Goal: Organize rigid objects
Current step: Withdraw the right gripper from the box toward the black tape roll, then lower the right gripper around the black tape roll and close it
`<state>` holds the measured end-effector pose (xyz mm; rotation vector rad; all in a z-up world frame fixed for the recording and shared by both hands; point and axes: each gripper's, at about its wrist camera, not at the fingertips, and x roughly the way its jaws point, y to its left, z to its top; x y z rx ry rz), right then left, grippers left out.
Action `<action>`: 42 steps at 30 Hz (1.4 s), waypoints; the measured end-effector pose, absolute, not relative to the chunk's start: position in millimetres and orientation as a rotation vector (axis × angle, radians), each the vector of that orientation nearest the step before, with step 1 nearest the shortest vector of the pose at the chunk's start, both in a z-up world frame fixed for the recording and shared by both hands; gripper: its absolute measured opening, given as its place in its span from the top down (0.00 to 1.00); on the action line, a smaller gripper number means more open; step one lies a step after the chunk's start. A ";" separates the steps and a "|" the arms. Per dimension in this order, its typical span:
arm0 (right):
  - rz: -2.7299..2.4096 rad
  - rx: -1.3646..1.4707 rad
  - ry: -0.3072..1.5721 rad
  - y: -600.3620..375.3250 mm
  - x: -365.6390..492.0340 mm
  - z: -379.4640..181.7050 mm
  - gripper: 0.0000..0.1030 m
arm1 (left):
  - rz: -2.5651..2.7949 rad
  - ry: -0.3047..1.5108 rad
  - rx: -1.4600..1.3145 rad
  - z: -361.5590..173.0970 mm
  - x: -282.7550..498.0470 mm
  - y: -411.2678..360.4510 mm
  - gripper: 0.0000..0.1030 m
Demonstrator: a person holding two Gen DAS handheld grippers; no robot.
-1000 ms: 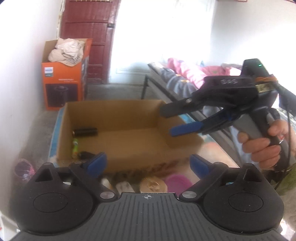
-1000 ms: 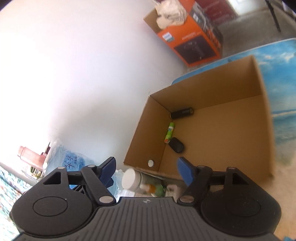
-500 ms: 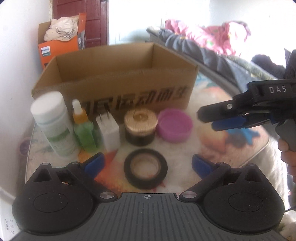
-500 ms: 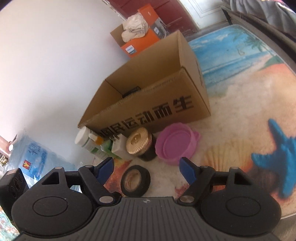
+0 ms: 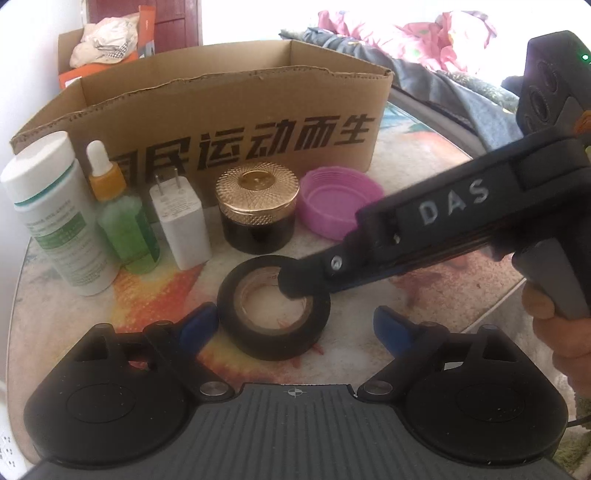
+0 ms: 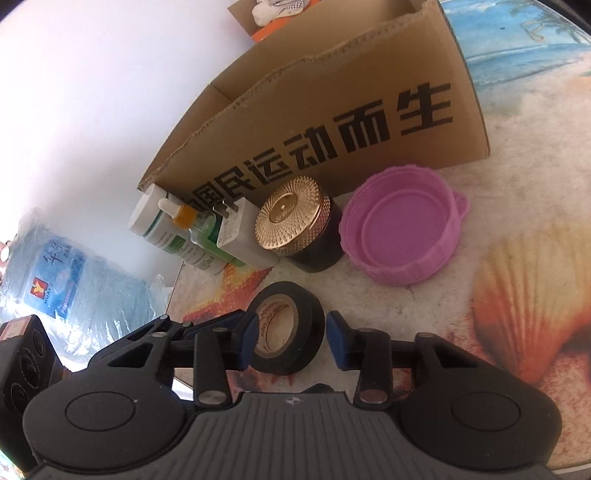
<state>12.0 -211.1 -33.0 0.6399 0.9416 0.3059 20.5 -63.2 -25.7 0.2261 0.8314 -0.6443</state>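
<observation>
A black tape roll [image 5: 273, 317] lies flat on the table, and also shows in the right wrist view [image 6: 284, 326]. My right gripper [image 6: 290, 339] is open with its blue pads on either side of the roll, not clamped. In the left wrist view the right gripper [image 5: 299, 284] reaches in from the right over the roll. My left gripper [image 5: 293, 326] is open and empty just in front of the roll. Behind it stand a gold-lidded black jar [image 5: 257, 206], a pink lid [image 5: 338, 199], a white charger [image 5: 181, 218], a green dropper bottle [image 5: 123, 218] and a white bottle [image 5: 59, 218].
An open cardboard box [image 5: 221, 122] with black lettering stands behind the row of objects. The table has a beach-print cover [image 6: 517, 288]. A large water jug [image 6: 66, 280] sits beyond the table's left edge. Bedding [image 5: 424, 33] lies at the back right.
Both grippers have come down from above the box to the table front. The right gripper has moved in and now straddles the tape roll; the left has closed in on it.
</observation>
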 end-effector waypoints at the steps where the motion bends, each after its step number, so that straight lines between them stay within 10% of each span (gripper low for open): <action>1: 0.307 0.639 0.941 -211.8 11.5 -33.2 0.63 | -0.649 0.828 0.222 -26.8 19.7 -63.7 0.11; 11: 0.251 0.632 0.921 -236.5 -3.1 -25.6 0.61 | -0.766 0.808 0.207 -31.0 8.5 -82.5 0.05; 31: 0.338 1.000 0.887 -264.7 -3.4 -41.7 0.23 | -0.822 0.774 0.196 -38.1 3.9 -71.6 0.00; 35: 0.413 1.018 0.863 -261.5 0.5 -41.1 0.02 | -0.837 0.785 0.173 -36.9 8.5 -68.9 0.00; 42: 0.409 0.999 0.876 -255.9 3.2 -38.1 0.00 | -0.831 0.808 0.103 -33.9 13.7 -63.3 0.00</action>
